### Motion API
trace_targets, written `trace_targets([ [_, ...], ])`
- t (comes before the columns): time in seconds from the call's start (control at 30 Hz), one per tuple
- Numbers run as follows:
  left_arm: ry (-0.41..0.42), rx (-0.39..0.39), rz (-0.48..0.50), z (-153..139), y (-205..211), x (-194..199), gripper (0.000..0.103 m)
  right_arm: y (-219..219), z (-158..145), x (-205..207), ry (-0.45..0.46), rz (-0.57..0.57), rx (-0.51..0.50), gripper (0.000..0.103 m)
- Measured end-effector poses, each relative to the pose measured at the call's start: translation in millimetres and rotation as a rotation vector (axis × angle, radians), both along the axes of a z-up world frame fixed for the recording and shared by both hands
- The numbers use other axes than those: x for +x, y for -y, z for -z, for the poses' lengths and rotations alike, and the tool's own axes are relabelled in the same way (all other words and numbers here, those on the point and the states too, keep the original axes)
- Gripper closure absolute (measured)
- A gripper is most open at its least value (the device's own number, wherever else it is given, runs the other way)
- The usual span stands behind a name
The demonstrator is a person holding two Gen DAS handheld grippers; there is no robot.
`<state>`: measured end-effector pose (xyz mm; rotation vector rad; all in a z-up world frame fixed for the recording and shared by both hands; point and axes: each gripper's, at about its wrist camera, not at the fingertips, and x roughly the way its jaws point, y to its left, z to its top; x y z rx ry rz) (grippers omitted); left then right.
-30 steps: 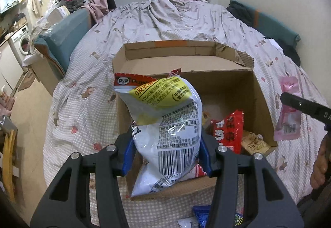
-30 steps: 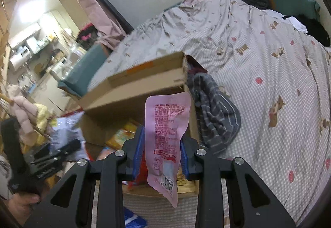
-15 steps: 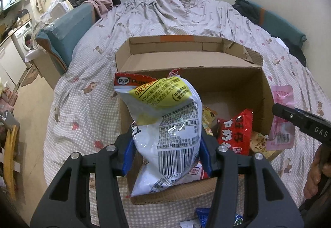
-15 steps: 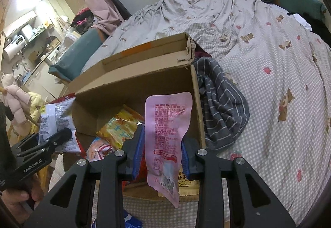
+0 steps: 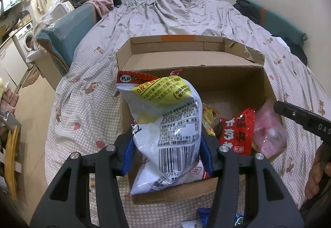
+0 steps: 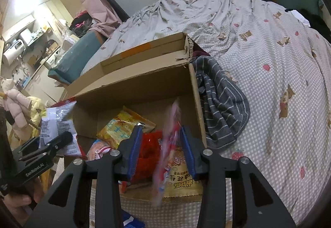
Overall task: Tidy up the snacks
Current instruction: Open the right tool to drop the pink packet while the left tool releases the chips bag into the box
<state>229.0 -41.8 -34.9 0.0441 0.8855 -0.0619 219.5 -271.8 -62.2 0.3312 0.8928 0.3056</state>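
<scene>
- A bed (image 5: 186, 21) with a checked, bear-print cover fills both views; a grey striped cloth (image 6: 221, 108) lies on it against the box's right wall.
- An open cardboard box (image 5: 206, 81) sits on the cover, its back flap standing up with an orange tape strip.
- A white-and-yellow snack bag (image 5: 165, 128) stands upright over the box's near-left corner, long axis vertical, red-sealed top edge pointing up and away, barcode toward the camera.
- The left gripper (image 5: 166, 155) clamps this bag near its lower end, blue pads pressed into both sides.
- Inside the box lie a yellow packet (image 6: 122, 126), a red packet (image 5: 238, 132) and a tan packet (image 6: 182, 176) near the front wall.
- A slim pink pouch (image 6: 169, 145), blurred, hangs edge-on between the right gripper's (image 6: 163, 151) blue pads, long axis vertical, over the box's right front part.
- The right gripper's jaws have just been opening; they stand narrowly apart with gaps either side of the pouch, neither pad pressing it.
</scene>
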Motion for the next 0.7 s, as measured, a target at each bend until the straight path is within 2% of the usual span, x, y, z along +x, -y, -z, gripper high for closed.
trace_targets([
  [0.03, 0.0, 0.0, 0.0, 0.0, 0.0, -0.2, 0.053, 0.5, -0.6, -0.3, 0.003, 0.0, 0.007, 0.055],
  [0.1, -0.001, 0.0, 0.0, -0.1, 0.4, -0.3, 0.05, 2.4, -2.4, -0.9, 0.007, 0.003, 0.028, 0.038],
  [0.13, 0.0, 0.0, 0.0, -0.2, 0.1, -0.1, 0.047, 4.1, -4.1, -1.6, 0.014, 0.009, 0.04, 0.026],
  [0.17, 0.001, -0.004, 0.0, -0.4, 0.0, -0.3, 0.039, 5.7, -6.2, -2.6, 0.024, 0.015, 0.049, 0.018],
  [0.2, 0.003, -0.009, 0.0, -0.3, 0.0, -0.6, 0.029, 5.9, -7.6, -2.8, 0.028, 0.016, 0.051, 0.017],
  [0.27, 0.014, -0.02, 0.001, -1.0, -0.9, -1.5, 0.023, 7.1, -8.5, -2.5, 0.024, 0.014, 0.054, 0.016],
  [0.57, 0.011, -0.009, -0.001, -4.5, -3.5, -6.3, 0.022, 7.3, -11.9, -5.0, 0.013, 0.013, 0.061, 0.016],
  [0.7, 0.004, -0.039, -0.023, -12.9, -11.9, -11.3, 0.022, 5.5, -17.4, -12.6, 0.017, 0.016, 0.071, 0.016],
])
